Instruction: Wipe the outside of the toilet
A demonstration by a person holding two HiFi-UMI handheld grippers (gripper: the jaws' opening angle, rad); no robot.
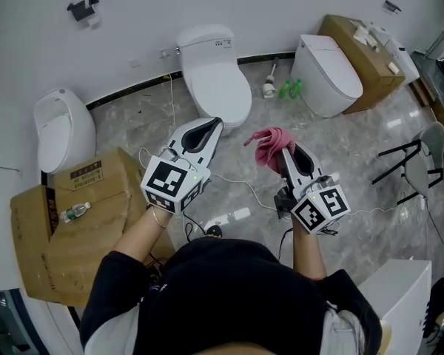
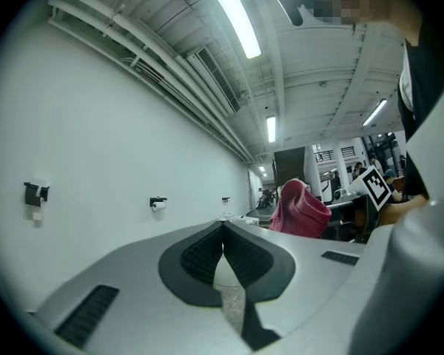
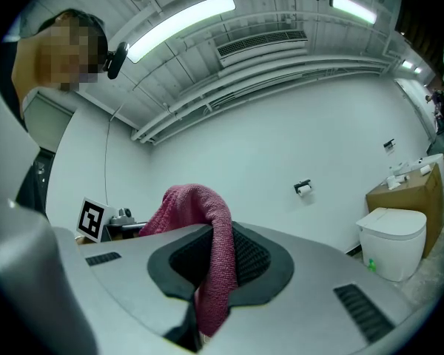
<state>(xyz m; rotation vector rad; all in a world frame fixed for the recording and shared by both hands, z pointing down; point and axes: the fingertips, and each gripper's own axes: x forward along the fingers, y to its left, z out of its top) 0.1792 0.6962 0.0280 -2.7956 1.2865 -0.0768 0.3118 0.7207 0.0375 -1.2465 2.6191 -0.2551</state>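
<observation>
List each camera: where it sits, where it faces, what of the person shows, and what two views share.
Head view: on the head, steeply down at floor and middle toilet; torso, forearms, left gripper, right gripper show.
Left gripper view: on that gripper, along its shut jaws toward wall and ceiling; person at upper right.
Right gripper view: on that gripper, along jaws shut on the pink cloth; person at upper left.
Shared: all three show the cloth.
</observation>
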